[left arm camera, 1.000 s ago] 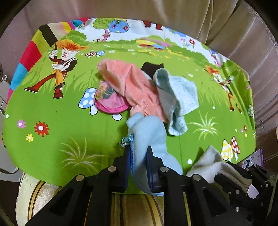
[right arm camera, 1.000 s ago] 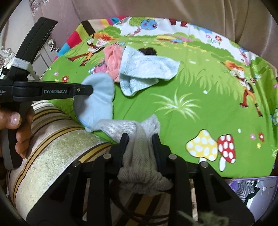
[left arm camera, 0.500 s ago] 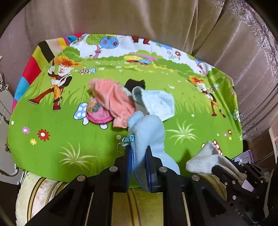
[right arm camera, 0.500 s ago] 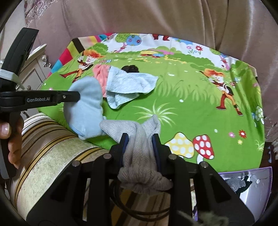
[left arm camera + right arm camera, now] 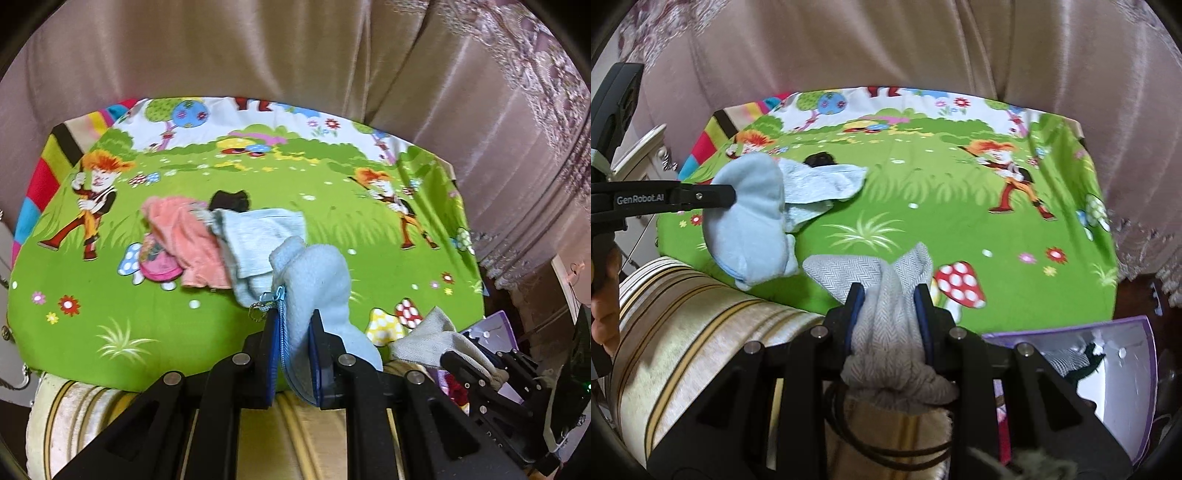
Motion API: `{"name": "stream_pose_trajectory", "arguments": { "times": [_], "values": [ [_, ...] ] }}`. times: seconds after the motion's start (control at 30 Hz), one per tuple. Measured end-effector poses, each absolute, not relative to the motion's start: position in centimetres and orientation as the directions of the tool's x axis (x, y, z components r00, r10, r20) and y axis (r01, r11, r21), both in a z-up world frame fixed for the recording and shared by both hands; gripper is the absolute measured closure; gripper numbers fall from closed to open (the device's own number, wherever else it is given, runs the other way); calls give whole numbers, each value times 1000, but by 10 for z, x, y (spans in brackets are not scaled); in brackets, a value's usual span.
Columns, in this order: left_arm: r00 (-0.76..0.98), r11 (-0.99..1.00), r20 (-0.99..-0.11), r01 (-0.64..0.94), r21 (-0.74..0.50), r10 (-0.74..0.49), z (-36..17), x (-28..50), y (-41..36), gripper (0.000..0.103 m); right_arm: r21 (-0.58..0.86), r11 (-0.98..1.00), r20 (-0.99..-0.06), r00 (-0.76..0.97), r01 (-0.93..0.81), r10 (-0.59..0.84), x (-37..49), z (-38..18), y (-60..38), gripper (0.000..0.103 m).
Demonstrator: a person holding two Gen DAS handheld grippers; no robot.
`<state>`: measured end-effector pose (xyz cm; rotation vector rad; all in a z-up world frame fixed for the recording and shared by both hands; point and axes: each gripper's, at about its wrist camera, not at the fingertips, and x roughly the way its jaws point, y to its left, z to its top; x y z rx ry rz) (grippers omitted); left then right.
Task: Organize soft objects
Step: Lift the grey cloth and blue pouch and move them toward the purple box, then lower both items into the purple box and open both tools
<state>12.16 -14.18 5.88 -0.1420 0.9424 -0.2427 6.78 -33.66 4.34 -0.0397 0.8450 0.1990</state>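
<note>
A grey herringbone knit cloth (image 5: 886, 317) is clamped in the right gripper (image 5: 888, 295) at six o'clock, its bulk bunched behind the pads. A pale blue fleece zip pouch (image 5: 314, 280) is pinched near its zipper in the left gripper (image 5: 293, 325). Both appear light, limp and compressible, and are best taken at a gathered fold. Beyond, toward twelve o'clock, a peach towel (image 5: 184, 236) and a light blue towel (image 5: 258, 232) lie heaped on the cartoon meadow mat (image 5: 351, 221).
</note>
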Motion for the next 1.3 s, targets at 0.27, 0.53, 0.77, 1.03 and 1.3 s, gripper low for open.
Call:
{"name": "stream_pose_trajectory", "arguments": {
  "times": [0.27,0.53,0.77,1.03,1.3],
  "values": [
    [547,947,-774,216,-238,-319,66,113,-179,88,47,997,-737,672,-57,74,50,48,-395,71],
    [511,919,-771,304,-252,-380,69,104,-227,88,37,994,-725,687,107,-47,30,55,-463,71],
    [453,869,-763,403,-287,-462,67,96,-277,88,13,971,-723,673,237,-155,12,55,-511,71],
    [361,791,-759,525,-315,-542,58,84,-342,88,-11,939,-728,641,345,-244,0,48,-550,70],
    [294,724,-764,617,-307,-574,48,76,-403,87,-18,915,-729,621,404,-288,-10,46,-573,62]
  ]
}}
